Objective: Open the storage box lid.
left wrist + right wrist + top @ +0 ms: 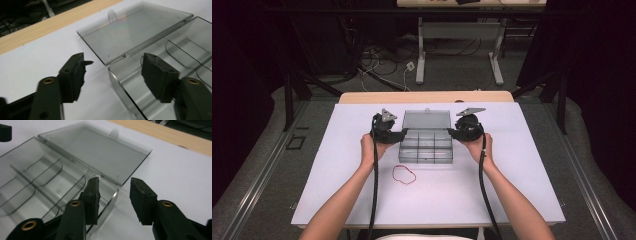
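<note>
Counter [362,190]: flat matte white sheet, pale wood strip along the far edge.

Box [426,147]: clear smoky-grey plastic, rectangular, sits mid-counter between the two grippers. Thin curved dividers split it into compartments, all bare. Hinged lid [427,119] lies flat open on the far side, small tab on its outer edge.

Left gripper [398,135]: black, grey three-cornered plate on top, at the box's left end. Fingers wide apart, straddling the near-hinge corner wall, holding nothing; one rubber pad [79,75] looks torn and ragged.

Right gripper [454,133]: same build, at the box's right end. Fingers open either side of the end wall, nothing clamped.

Rubber band [404,174]: thin red loop, limp, on the counter just in front of the box, apart from it.
</note>
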The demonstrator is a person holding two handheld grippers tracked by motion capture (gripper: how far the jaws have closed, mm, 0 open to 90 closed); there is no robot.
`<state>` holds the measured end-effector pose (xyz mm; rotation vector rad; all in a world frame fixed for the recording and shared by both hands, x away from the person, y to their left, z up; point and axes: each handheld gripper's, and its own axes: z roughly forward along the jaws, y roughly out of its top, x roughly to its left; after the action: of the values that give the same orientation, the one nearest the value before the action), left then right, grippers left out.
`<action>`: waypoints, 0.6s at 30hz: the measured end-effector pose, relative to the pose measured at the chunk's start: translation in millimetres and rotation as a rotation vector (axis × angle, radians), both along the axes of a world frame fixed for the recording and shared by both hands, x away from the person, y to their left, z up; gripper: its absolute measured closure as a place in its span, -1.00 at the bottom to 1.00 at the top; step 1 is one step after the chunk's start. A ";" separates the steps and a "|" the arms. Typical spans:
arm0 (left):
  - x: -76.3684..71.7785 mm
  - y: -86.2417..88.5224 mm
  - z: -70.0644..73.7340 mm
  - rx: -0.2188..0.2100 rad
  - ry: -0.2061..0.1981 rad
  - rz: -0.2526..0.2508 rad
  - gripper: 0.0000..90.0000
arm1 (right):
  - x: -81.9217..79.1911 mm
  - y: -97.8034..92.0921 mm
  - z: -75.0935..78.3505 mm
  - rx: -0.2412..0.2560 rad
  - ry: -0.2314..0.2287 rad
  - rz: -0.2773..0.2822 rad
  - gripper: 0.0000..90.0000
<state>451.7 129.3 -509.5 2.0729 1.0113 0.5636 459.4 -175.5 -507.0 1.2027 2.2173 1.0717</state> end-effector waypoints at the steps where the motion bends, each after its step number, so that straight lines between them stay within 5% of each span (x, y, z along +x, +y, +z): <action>1: -2.5 0.5 -0.6 0.002 0.004 -0.004 -0.30 | -4.1 -1.6 -1.0 0.005 0.008 0.006 0.24; 18: -48.1 19.8 -7.0 0.047 0.065 -0.046 -0.64 | -55.3 -12.0 -4.1 0.000 0.082 0.119 -0.19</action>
<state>403.6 149.0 -516.4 2.1630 0.9929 0.5039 404.1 -187.5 -511.0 1.1458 2.3775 1.0858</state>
